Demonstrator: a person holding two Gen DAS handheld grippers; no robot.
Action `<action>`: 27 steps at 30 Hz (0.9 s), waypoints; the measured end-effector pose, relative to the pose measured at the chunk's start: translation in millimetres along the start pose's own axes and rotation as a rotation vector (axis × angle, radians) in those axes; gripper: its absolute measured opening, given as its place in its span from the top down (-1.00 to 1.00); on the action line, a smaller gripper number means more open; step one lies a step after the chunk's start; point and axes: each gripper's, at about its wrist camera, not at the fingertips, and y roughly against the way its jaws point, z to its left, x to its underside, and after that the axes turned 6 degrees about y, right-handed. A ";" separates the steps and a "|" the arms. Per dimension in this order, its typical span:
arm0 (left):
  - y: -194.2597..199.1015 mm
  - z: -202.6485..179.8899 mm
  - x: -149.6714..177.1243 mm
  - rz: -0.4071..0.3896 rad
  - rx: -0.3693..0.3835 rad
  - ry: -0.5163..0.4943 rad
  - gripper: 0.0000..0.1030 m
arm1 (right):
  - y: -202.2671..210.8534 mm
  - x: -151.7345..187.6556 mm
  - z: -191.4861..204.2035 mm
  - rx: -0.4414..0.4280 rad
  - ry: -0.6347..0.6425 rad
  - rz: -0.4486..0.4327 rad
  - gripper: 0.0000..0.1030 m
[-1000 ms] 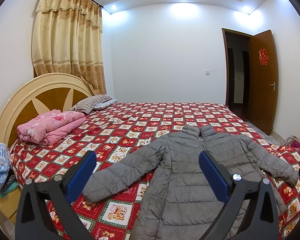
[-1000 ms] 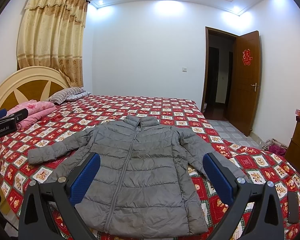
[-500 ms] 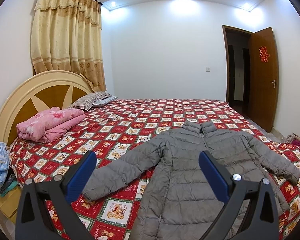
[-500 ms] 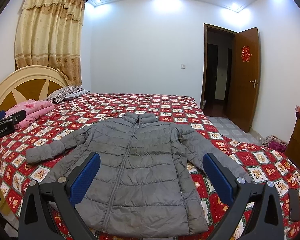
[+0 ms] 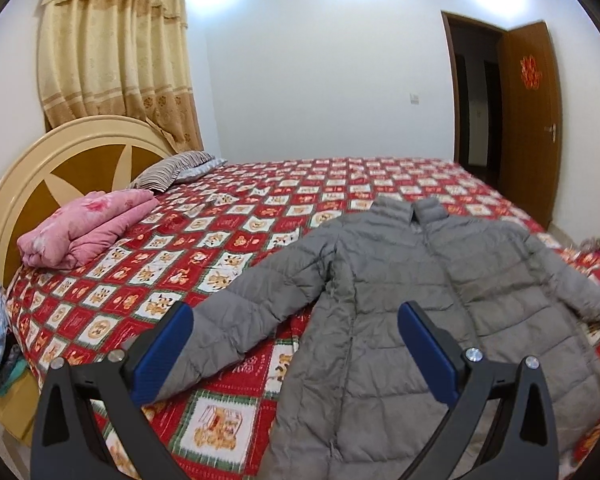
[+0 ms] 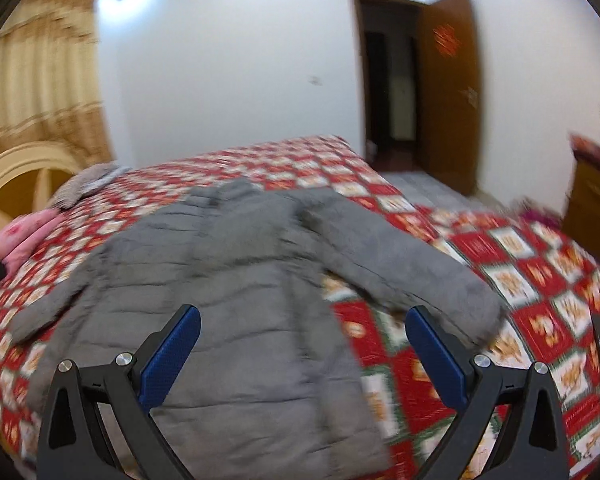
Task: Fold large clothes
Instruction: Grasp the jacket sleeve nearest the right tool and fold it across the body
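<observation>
Both my left gripper (image 5: 294, 350) and right gripper (image 6: 302, 354) hang spread wide, holding nothing, over the grey puffer jacket (image 5: 420, 300) lying flat on the bed (image 5: 220, 248); it looks light, soft, slippery, so I'd pinch the sleeve cuffs.

My left gripper (image 5: 294, 350) has dropped closer to the jacket (image 5: 420, 300); its left sleeve (image 5: 256, 304) now reaches the left finger (image 5: 164, 354). My right gripper (image 6: 302, 354) has swung right and down toward the right sleeve (image 6: 412, 276). Right view now motion-blurred, tilted. Ceiling gone from both views.
</observation>
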 end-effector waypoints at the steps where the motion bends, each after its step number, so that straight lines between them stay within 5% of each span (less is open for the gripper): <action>1: -8.7 -3.1 0.3 0.005 -0.005 -0.012 -1.00 | -7.1 0.9 -11.2 0.016 -0.022 0.010 -0.97; 10: -88.6 -22.6 2.7 0.085 -0.071 -0.077 -1.00 | -77.4 11.5 -143.3 0.235 -0.301 0.169 -0.97; 14: -111.3 -27.1 6.2 0.121 -0.088 -0.079 -1.00 | -98.6 16.5 -162.9 0.240 -0.351 0.228 -0.89; 18: -127.5 -30.6 9.7 0.153 -0.099 -0.088 -1.00 | -116.6 20.8 -163.7 0.213 -0.341 0.283 -0.49; 24: -139.4 -20.6 7.7 0.184 -0.110 -0.083 -1.00 | -120.0 20.2 -166.0 0.192 -0.317 0.269 0.49; 27: -143.2 -13.9 2.2 0.178 -0.124 -0.084 -1.00 | -116.6 8.0 -169.9 0.207 -0.290 0.252 0.68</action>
